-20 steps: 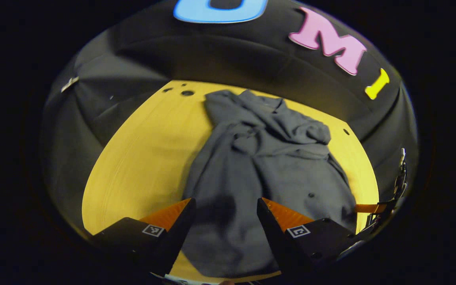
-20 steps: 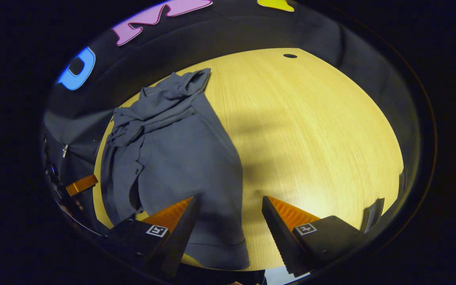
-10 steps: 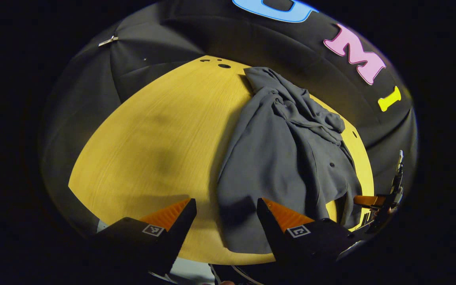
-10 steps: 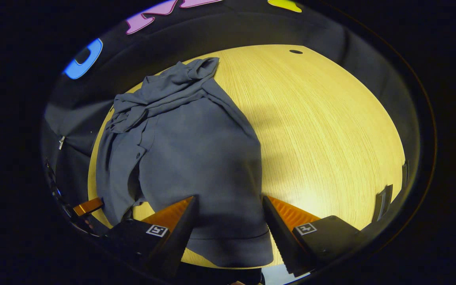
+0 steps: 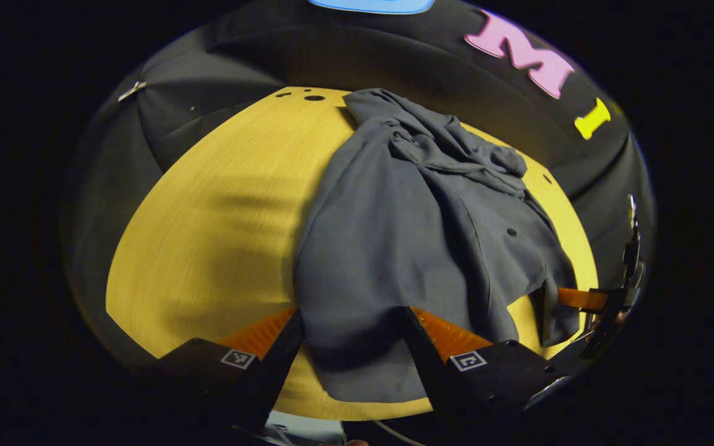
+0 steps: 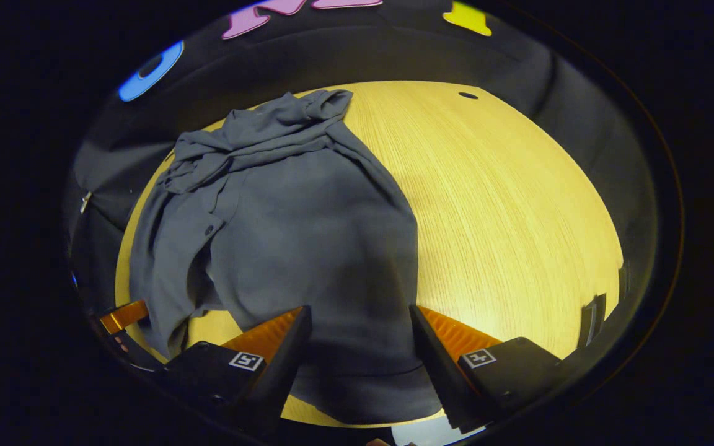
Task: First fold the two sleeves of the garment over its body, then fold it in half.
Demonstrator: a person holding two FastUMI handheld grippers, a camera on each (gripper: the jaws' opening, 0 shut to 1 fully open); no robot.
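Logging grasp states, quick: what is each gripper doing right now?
Left gripper: open, jaws spread over the crumpled grey fabric shirt, holding nothing.
Right gripper: open over the shirt's hem, holding nothing.

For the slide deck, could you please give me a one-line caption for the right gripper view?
Open right gripper poised over the near hem of a rumpled grey shirt on a wooden table.

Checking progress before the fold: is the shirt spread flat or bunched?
Bunched. The shirt lies rumpled on the table, its collar end heaped in wrinkles.
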